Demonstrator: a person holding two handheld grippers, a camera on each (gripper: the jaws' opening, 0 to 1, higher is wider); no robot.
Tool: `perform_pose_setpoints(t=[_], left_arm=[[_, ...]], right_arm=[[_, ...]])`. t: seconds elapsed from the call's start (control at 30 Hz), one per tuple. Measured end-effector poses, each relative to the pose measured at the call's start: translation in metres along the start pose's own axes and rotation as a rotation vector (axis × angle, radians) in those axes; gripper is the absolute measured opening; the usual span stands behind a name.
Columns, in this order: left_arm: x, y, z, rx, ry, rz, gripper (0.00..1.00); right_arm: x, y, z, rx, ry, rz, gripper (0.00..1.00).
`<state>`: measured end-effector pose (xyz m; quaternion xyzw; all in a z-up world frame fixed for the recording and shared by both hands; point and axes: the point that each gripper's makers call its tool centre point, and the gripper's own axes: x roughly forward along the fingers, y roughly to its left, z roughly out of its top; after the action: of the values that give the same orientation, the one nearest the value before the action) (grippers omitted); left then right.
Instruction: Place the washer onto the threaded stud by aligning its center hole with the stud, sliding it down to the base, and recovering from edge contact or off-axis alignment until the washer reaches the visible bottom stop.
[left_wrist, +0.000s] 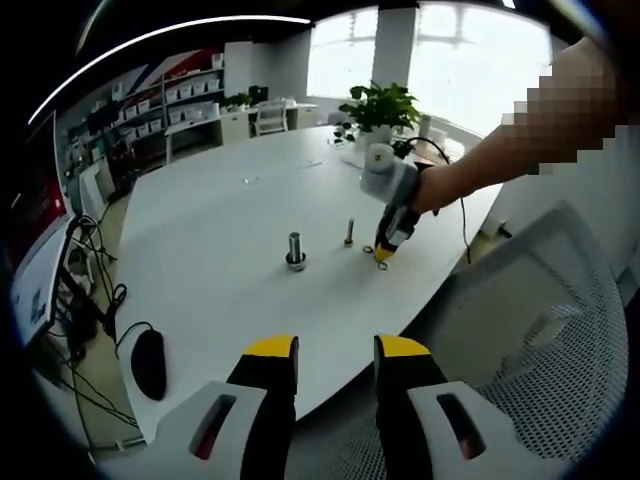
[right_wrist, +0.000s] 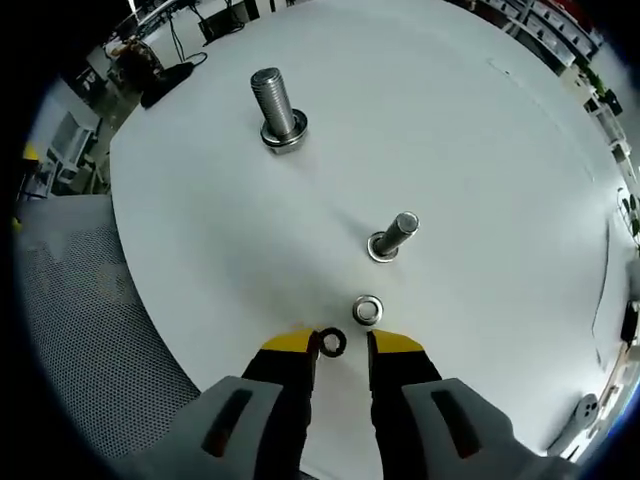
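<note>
Right gripper (right_wrist: 338, 345) hovers, jaws apart, straddling a flat washer (right_wrist: 331, 343) on the white table (right_wrist: 480, 150). Small threaded stud (right_wrist: 392, 237) sits at one o'clock. Thin washer lying flat: jaws could skate over it. Left gripper (left_wrist: 335, 352) idles, unclenched.

studs: 2 (right_wrist: 277, 108) (right_wrist: 393, 237) | washers: 2 (right_wrist: 367, 310) (right_wrist: 331, 343) | grippers: 2 (left_wrist: 335, 350) (right_wrist: 340, 343)
</note>
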<state>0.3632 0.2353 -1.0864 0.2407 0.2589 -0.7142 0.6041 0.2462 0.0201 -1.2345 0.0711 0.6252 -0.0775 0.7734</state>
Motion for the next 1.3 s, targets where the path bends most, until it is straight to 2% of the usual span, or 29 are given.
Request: perform_pose_setpoints(t=[0.03, 0.27, 0.57, 0.87, 1.2, 1.3], left_arm=[[0.000, 0.000, 0.000, 0.000, 0.001, 0.000, 0.28], [-0.001, 0.001, -0.001, -0.005, 0.006, 0.001, 0.28], [-0.002, -0.001, 0.000, -0.010, 0.005, -0.004, 0.28], [-0.001, -0.002, -0.001, -0.010, 0.014, -0.007, 0.28], [-0.001, -0.002, -0.001, -0.011, 0.014, -0.009, 0.27], [0.000, -0.003, -0.002, -0.009, 0.017, -0.009, 0.27]], right_arm=[[0.000, -0.002, 0.000, -0.020, 0.003, -0.011, 0.21], [-0.002, -0.006, -0.005, -0.020, 0.008, -0.017, 0.21], [0.000, -0.009, -0.011, -0.037, -0.023, 0.006, 0.22], [0.004, -0.010, -0.009, -0.158, 0.022, -0.006, 0.19], [0.004, -0.009, -0.008, -0.203, 0.037, -0.018, 0.15], [0.004, -0.009, -0.008, -0.190, 0.049, -0.017, 0.15]])
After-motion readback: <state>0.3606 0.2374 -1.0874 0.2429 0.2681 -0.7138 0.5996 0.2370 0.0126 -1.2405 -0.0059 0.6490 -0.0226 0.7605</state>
